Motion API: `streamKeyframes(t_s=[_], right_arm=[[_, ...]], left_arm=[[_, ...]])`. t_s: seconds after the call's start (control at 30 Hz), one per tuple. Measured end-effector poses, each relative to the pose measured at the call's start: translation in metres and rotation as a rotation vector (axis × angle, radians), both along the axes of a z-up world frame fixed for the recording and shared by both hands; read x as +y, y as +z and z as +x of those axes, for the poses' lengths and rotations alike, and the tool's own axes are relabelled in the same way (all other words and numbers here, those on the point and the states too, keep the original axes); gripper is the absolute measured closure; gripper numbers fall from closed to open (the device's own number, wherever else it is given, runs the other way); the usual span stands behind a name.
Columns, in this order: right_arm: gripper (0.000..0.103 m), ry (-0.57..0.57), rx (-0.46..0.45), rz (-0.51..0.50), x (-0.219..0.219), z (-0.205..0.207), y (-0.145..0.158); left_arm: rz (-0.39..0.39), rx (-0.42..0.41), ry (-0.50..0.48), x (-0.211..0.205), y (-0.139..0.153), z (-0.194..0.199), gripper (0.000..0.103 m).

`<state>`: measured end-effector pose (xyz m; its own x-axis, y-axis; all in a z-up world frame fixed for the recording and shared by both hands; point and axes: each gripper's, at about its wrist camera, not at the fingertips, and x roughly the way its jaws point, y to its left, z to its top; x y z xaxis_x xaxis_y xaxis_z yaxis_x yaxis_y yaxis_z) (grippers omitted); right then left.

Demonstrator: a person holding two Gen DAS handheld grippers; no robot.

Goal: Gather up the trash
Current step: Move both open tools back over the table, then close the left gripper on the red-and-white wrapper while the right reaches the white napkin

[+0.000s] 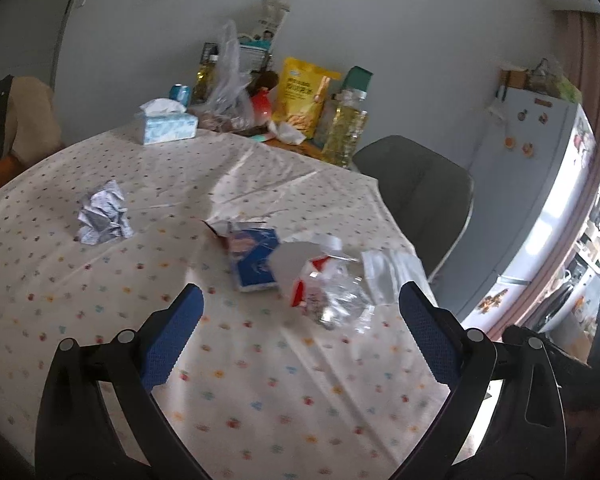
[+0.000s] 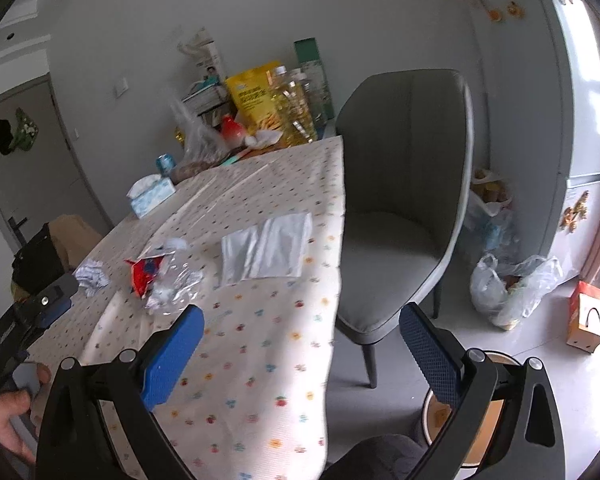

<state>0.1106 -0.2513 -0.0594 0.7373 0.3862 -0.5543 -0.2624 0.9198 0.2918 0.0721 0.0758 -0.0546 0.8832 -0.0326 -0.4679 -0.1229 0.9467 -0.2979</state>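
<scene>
Left wrist view: trash scattered on dotted tablecloth (image 1: 260, 360).
Both tongs, left gripper (image 1: 300, 300) and right gripper (image 2: 300, 320), released, empty; crumpled paper (image 1: 102, 214) centre-left.

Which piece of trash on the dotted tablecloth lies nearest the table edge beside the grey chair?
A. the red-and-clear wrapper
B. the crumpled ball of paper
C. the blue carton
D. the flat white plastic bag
D: the flat white plastic bag lies closest to the tablecloth edge by the grey chair, while the red-and-clear wrapper and crumpled ball of paper lie further in.

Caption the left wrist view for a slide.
Open left gripper hovers above crumpled paper, blue carton and clear wrapper.
</scene>
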Motion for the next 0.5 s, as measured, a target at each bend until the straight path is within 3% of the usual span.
streamKeyframes(t_s=[0.07,0.13,0.23,0.37,0.5], right_arm=[[0.007,0.022,0.002,-0.006,0.006,0.001,0.001],[0.007,0.034,0.002,-0.007,0.011,0.002,0.001],[0.008,0.047,0.011,-0.001,0.015,0.004,0.001],[0.01,0.056,0.016,-0.001,0.017,0.008,0.002],[0.015,0.061,0.022,-0.006,0.018,0.012,0.003]], left_arm=[[-0.009,-0.004,0.015,0.008,0.0,0.003,0.007],[-0.019,0.015,0.029,0.016,-0.001,0.01,0.02],[-0.047,0.049,0.033,0.024,-0.004,0.022,0.03],[-0.037,0.068,0.009,0.02,-0.006,0.034,0.031],[-0.016,0.108,-0.02,0.009,-0.013,0.051,0.042]])
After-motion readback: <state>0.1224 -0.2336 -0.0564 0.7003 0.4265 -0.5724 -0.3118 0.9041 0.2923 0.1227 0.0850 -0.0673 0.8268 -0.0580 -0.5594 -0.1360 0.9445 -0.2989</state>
